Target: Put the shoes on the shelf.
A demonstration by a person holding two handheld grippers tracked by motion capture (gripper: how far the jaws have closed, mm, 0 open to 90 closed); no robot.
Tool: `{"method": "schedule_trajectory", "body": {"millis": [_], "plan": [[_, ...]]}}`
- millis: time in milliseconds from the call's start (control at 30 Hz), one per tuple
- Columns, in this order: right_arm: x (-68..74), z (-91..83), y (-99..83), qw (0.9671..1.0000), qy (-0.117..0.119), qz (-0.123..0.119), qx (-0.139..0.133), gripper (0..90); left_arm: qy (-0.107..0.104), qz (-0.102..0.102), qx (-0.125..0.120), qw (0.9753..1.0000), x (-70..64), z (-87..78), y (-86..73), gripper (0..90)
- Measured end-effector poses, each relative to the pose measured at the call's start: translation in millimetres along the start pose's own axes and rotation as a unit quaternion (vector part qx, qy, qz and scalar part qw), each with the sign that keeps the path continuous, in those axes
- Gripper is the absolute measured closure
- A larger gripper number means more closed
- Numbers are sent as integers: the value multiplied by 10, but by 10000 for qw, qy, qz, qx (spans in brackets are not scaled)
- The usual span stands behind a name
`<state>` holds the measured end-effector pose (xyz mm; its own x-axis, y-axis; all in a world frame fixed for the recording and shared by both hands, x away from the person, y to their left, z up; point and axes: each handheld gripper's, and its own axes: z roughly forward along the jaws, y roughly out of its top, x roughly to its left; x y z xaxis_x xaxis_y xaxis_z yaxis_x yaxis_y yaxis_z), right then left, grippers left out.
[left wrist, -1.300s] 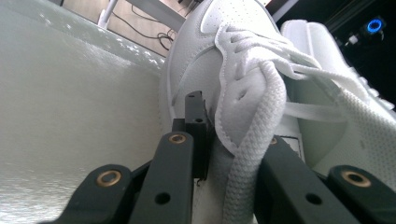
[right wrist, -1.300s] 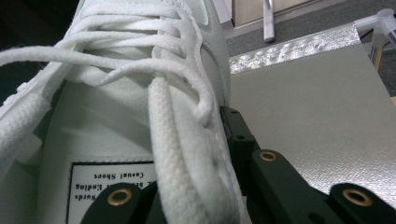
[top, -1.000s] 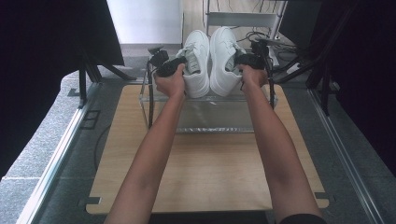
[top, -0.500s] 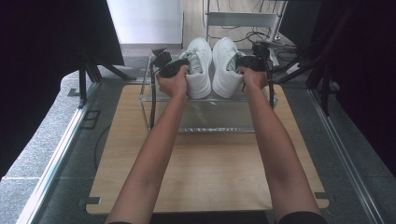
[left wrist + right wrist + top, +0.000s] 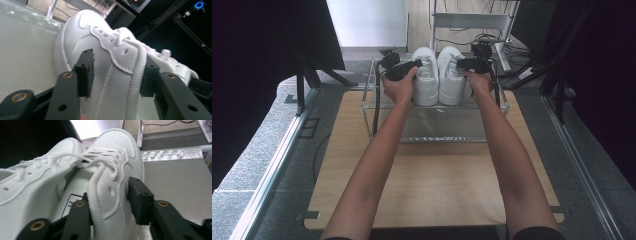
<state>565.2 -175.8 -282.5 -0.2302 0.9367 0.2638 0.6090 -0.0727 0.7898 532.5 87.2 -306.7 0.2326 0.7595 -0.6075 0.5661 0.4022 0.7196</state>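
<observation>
Wooden worktop (image 5: 437,190) carries a clear box (image 5: 437,131). Left gripper (image 5: 116,75) clamps the left shoe (image 5: 426,80) collar; right gripper (image 5: 110,197) clamps the right shoe (image 5: 451,77). Thin collar holds risk slipping, tipping either shoe.

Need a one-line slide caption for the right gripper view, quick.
Right claw clamps the collar wall of a white sneaker, one jaw inside, one outside; its twin sits alongside.

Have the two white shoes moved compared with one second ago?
Yes. In the high view the white shoes now sit a little lower and nearer the person, deeper inside the clear box, held by the left gripper and right gripper.
</observation>
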Motion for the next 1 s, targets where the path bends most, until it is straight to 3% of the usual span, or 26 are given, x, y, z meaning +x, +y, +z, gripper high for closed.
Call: {"method": "schedule_trajectory", "body": {"millis": [67,100,200,300,567,667,733,867,1000], "plan": [[-33,-31,9,9997,185,189,6,488,-55,16,-21,10000,13,-35,21,521],[-37,-47,10,9997,199,139,-12,467,-55,16,-21,10000,13,-35,21,520],[-30,-144,25,9994,276,91,-165,433,-195,21,-32,9998,18,-103,60,498],[-33,-240,60,9985,420,159,-326,411,-171,154,-153,9996,-4,-207,117,487],[-50,-519,39,9976,518,-145,-432,429,-261,527,-131,9982,-40,-468,148,482],[-60,-601,-13,9964,678,-180,-480,428,-369,593,-114,9975,-39,-535,145,481],[-69,-650,-46,9959,734,-240,-473,432,-329,732,-83,9967,-50,-571,137,477],[-110,-722,-104,9924,1061,-455,-435,434,-245,1023,-83,9944,-77,-672,113,477],[-126,-809,-150,9899,1194,-592,-494,429,-305,1208,-118,9921,-64,-814,128,479]]}}
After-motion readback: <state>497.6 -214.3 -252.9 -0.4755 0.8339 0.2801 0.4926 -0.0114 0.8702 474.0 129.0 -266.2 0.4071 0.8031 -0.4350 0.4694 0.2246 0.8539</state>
